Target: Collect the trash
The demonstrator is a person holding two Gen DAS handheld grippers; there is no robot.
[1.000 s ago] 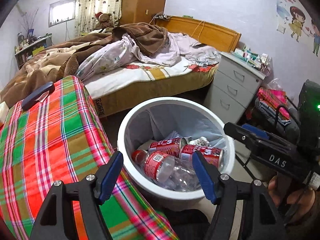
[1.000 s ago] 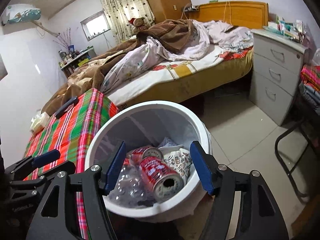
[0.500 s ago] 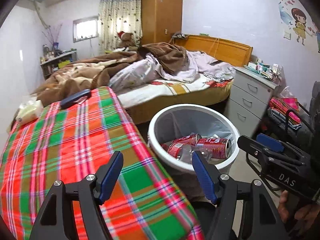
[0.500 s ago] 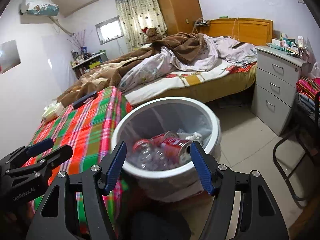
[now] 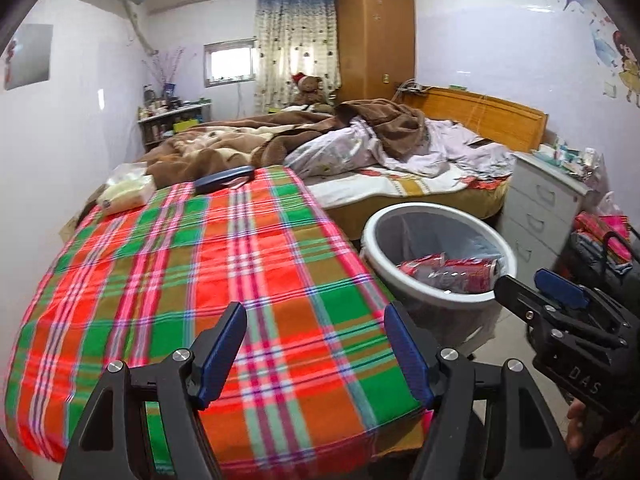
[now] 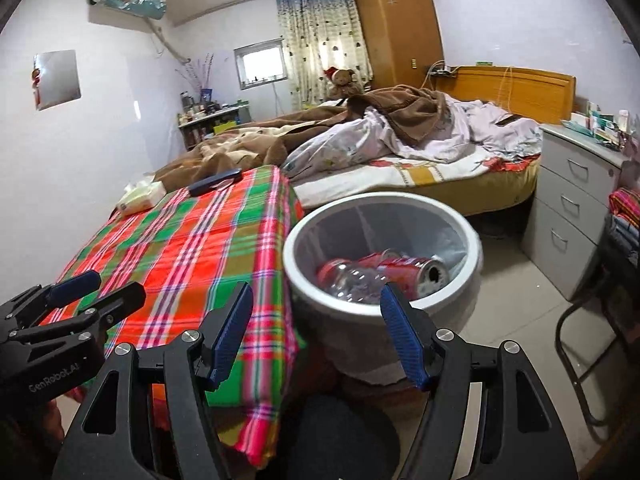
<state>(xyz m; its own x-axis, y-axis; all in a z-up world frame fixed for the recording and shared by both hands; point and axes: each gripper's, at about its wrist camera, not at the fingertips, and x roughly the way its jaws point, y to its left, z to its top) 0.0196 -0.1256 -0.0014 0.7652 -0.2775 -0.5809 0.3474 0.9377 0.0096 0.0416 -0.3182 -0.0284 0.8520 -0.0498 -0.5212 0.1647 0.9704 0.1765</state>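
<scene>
The left hand-held gripper (image 5: 316,350) hangs above the plaid-covered worktop (image 5: 192,280), its blue-padded jaws spread wide with nothing between them. The right hand-held gripper (image 6: 316,336) is spread just as wide and carries nothing; it hangs over the worktop's edge and the near rim of the trash bin (image 6: 476,256).

From the right wrist, the round white bin with its grey liner stands on the floor at about 1 o'clock, just beside the worktop. Inside lies a red drink can (image 6: 416,274) on its side, long axis running left to right, open top facing 3 o'clock. A clear crumpled plastic bottle (image 6: 352,280) with a red label lies against it on the left.

At 11 o'clock on the worktop's far end sit a tissue pack (image 5: 126,194) and a dark blue case (image 5: 224,178).
</scene>
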